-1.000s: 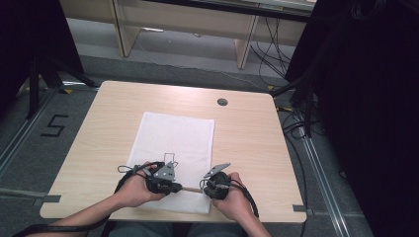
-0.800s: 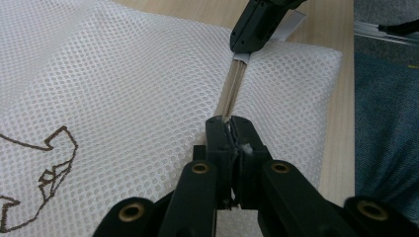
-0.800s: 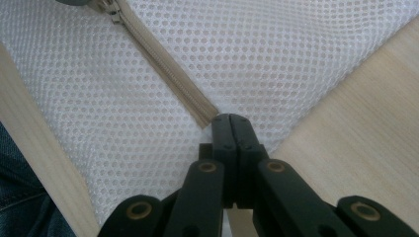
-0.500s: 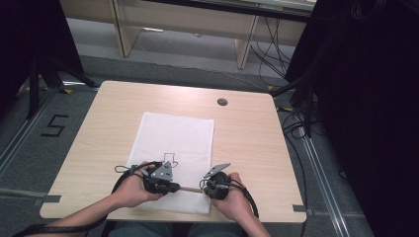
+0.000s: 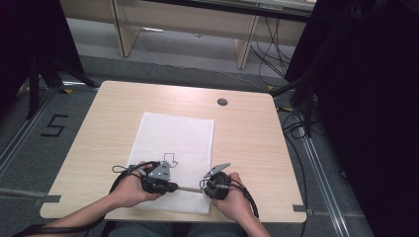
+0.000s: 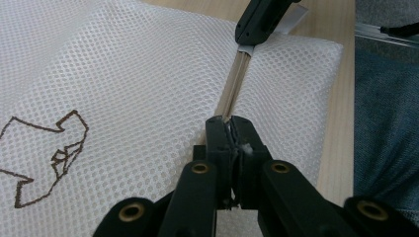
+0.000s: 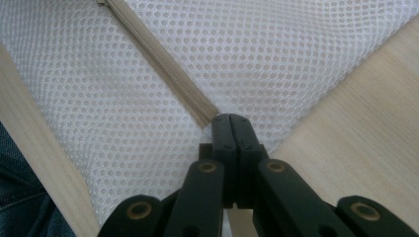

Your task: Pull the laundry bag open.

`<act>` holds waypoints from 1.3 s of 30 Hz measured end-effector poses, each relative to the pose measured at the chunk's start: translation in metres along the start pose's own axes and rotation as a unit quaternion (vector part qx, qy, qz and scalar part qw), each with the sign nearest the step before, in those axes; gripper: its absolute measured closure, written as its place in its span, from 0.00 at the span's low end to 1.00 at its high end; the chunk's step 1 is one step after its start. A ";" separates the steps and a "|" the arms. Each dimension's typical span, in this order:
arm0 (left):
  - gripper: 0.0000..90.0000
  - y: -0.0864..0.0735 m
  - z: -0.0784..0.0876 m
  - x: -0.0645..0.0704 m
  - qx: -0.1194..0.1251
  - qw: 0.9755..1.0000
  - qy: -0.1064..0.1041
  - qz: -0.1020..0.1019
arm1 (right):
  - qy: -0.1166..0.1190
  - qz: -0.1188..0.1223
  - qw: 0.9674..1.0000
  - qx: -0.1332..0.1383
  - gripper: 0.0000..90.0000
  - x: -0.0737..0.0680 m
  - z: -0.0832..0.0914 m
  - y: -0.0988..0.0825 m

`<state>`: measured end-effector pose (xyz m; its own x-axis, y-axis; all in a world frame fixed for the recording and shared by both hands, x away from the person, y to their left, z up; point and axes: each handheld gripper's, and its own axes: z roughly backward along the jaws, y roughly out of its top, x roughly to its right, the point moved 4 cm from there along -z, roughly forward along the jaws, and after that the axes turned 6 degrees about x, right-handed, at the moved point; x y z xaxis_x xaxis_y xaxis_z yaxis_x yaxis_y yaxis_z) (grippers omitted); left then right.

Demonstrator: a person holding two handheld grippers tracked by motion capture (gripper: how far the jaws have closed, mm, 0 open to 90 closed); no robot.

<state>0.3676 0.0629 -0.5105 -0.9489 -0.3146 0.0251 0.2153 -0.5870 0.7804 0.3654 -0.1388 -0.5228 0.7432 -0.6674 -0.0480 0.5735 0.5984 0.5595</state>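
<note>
Two grippers, left gripper (image 6: 230,129) and right gripper (image 7: 231,124), each clamped on beige zipper (image 6: 236,79), white mesh bag (image 5: 173,143) beneath, bare table (image 5: 247,133) around

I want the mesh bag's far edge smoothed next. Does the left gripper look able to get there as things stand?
Probably not right away: the left gripper is shut on the zipper at the mesh bag's near edge. Once it lets go, the bag's top lies bare, so the way looks free.

Both hands hold grippers, left gripper (image 5: 174,187) and right gripper (image 5: 205,187), over the white mesh bag (image 5: 174,143) on the wooden table (image 5: 247,143).
</note>
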 end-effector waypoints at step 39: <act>0.97 -0.007 0.011 -0.004 0.001 1.000 0.004 0.010 | 0.000 -0.001 1.000 0.000 1.00 0.000 0.000 0.000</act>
<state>0.3677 0.0771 -0.5091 -0.9425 -0.3321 0.0365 0.2343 -0.5791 0.7809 0.3654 -0.1387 -0.5227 0.7422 -0.6685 -0.0482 0.5747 0.5978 0.5589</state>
